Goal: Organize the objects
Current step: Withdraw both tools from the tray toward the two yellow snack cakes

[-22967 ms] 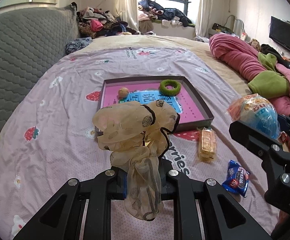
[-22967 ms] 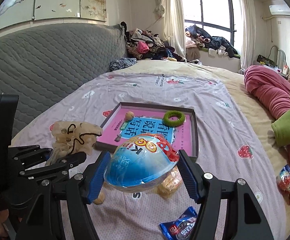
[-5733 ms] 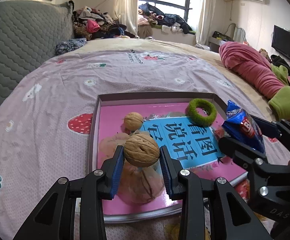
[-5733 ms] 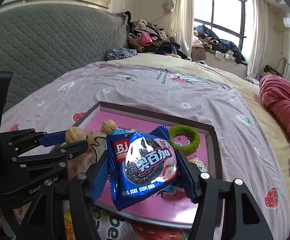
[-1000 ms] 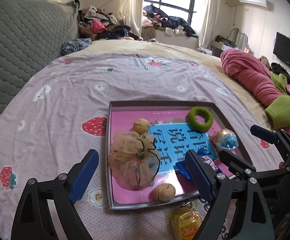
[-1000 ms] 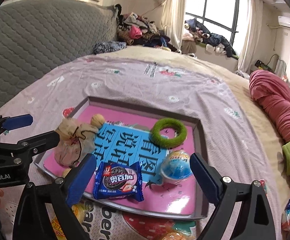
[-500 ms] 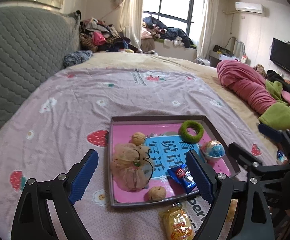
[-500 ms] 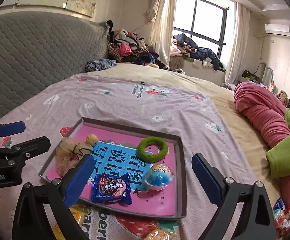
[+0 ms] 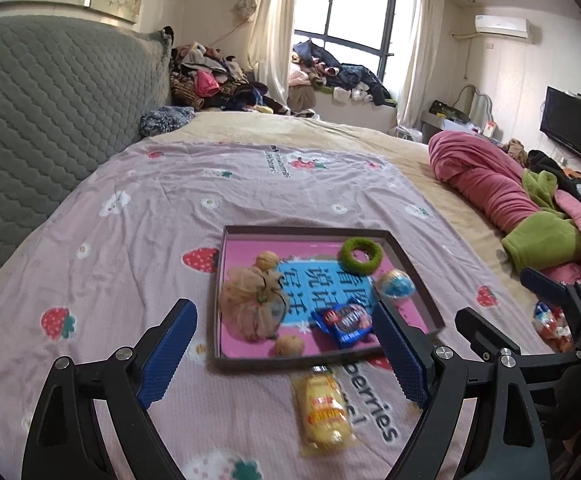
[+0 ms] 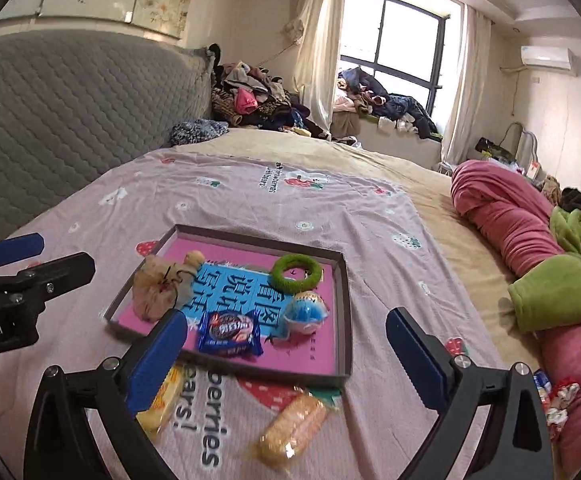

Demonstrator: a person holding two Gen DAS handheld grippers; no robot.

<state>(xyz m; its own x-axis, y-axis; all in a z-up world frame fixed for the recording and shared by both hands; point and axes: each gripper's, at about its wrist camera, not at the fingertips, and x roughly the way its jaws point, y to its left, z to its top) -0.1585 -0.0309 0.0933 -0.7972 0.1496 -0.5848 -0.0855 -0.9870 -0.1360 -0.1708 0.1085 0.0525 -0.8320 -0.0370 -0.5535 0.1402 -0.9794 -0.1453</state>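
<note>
Left gripper and right gripper both gape wide and empty above the bedspread, near the tray, right jaws opening.

The right jaw's pad hides part of the yellow snack pack.

Two walnuts, two yellow cakes (wrapped), one tray.

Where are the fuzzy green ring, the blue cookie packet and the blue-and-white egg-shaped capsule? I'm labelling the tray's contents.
Fuzzy green ring (image 9: 360, 255): left wrist view, on its fuzzy band, right side.
Blue cookie packet (image 10: 229, 329): right wrist view, centre of the wrapper.
Blue-and-white egg-shaped capsule (image 10: 306, 311): right wrist view, on its blue dome.
</note>
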